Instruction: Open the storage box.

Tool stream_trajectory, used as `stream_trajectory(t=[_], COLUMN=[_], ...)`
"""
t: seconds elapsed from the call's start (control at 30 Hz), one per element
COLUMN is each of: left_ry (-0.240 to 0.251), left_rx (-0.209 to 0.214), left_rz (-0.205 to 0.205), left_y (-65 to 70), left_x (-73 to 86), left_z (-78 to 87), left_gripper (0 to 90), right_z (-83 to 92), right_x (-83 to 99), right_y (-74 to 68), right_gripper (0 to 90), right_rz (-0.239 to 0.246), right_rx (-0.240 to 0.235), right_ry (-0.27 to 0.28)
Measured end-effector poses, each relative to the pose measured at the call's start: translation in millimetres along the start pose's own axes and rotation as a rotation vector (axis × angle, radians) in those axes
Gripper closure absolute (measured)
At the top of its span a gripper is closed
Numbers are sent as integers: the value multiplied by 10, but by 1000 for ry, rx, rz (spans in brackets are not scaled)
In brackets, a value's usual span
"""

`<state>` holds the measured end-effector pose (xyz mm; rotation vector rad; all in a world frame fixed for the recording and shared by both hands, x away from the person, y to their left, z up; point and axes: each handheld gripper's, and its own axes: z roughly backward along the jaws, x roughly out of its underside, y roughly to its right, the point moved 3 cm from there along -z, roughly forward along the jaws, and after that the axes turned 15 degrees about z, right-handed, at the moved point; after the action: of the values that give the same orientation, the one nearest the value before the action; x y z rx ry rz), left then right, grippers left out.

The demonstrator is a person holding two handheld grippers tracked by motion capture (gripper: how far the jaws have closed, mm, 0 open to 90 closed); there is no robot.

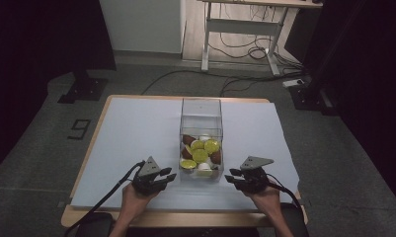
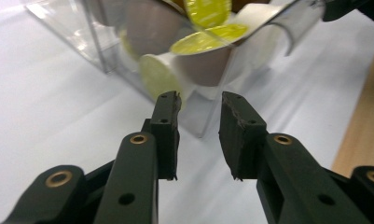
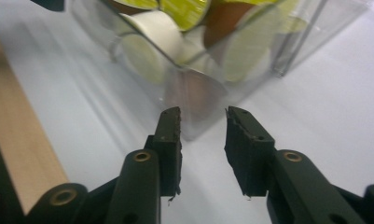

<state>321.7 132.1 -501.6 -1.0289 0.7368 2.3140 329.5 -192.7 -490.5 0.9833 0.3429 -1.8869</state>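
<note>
1. While both tools sit at the near end of the clear box, neither grips anything: left hand-held gripper has its jaws a narrow gap apart with nothing between them; right hand-held gripper the same, gap slightly wider.
2. Box stands between the two tools on the white sheet covering the tabletop. In the left gripper view its near corner is just ahead of the tips; in the right gripper view the other near corner is just ahead too.
3. Contents: loose capsules — yellow-green lids, brown and white bodies — piled in the near half. Several lean on the walls.
4. My read: the step is closing in on the box from both sides, to brace or lift it.
5. Doing it well:
   - Widen each pair of jaws first if the wall is to be pinched; the current gap looks tight for a clean entry.
   - Bring both sides in level and together, so the box doesn't skid on the sheet.
   - Place pads on flat wall just past each corner, not on the edge itself.
   - Keep the box upright; a tilt would shift the pile.
6. Risk: smooth plastic, easy to slip. Squeeze gently.
</note>
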Motion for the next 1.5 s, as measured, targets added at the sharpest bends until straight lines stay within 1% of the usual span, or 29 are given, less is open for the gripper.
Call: stream_trajectory(t=[0.03,0.07,0.1,0.17,0.27,0.3,0.33,0.4,0.43,0.47,0.57,0.6,0.63,0.67,0.73,0.77,0.8,0.83,0.87,0.93,1.07,1.13,1.17,1.23,1.3,1.37,1.4,1.43,1.5], left_ry=[3,3,3,4,2,2,1,-10,-12,-18,-26,-38,-38,-50,-55,-62,-62,-69,-73,-81,-95,-108,-114,-119,-130,-146,-156,-179,-178], left_rx=[-15,-15,-31,-39,-64,-64,-72,-89,-96,-108,-114,-110,-110,-111,-114,-129,-129,-134,-137,-145,-167,-177,-181,-192,-200,-216,-225,-235,-237], left_rz=[2,2,-1,-3,-6,-6,-9,-13,-14,-9,-1,16,16,35,42,43,43,43,48,62,56,51,49,49,54,53,57,62,67], left_y=[-43,-43,-81,-98,-155,-155,-167,-191,-204,-231,-257,-289,-289,-325,-341,-375,-375,-395,-412,-462,-488,-500,-505,-514,-526,-543,-549,-563,-570], left_x=[5,5,8,10,19,19,21,28,31,36,37,36,36,37,41,51,51,57,62,76,92,108,116,130,143,160,171,189,186], left_z=[6,6,8,8,-3,-3,-9,-23,-31,-48,-64,-81,-81,-99,-110,-128,-128,-136,-146,-169,-191,-211,-221,-242,-260,-284,-298,-328,-325], left_gripper=[658,650,637,627,570,554,554,487,487,433,355,333,309,284,268,228,214,214,192,169,145,143,143,133,104,54,54,0,0], right_z=[0,0,-5,-8,-16,-18,-18,-31,-31,-47,-75,-80,-80,-88,-93,-108,-117,-117,-135,-146,-169,-220,-220,-270,-284,-316,-316,-335,-339], right_x=[35,35,61,74,123,132,132,171,171,199,242,253,253,273,284,316,336,336,371,395,435,480,480,504,508,527,527,536,536], right_y=[52,52,89,109,176,188,188,230,230,257,289,299,299,325,338,367,381,381,413,443,472,482,482,469,466,465,465,461,463], right_gripper=[606,606,585,573,514,506,506,455,455,422,388,375,375,342,324,284,276,276,253,232,201,184,184,166,157,141,141,131,124], right_rz=[-10,-10,-16,-16,-20,-22,-22,-33,-33,-30,-28,-31,-31,-33,-36,-31,-26,-26,-22,-36,-62,-85,-85,-93,-93,-100,-100,-106,-113], right_rx=[11,11,18,23,48,53,53,61,61,68,78,80,80,85,85,101,107,107,118,116,111,104,104,87,88,86,86,89,90], right_ry=[-10,-10,-16,-20,-36,-39,-39,-48,-48,-61,-83,-87,-87,-90,-93,-111,-125,-125,-149,-154,-163,-189,-189,-214,-218,-237,-237,-248,-246])
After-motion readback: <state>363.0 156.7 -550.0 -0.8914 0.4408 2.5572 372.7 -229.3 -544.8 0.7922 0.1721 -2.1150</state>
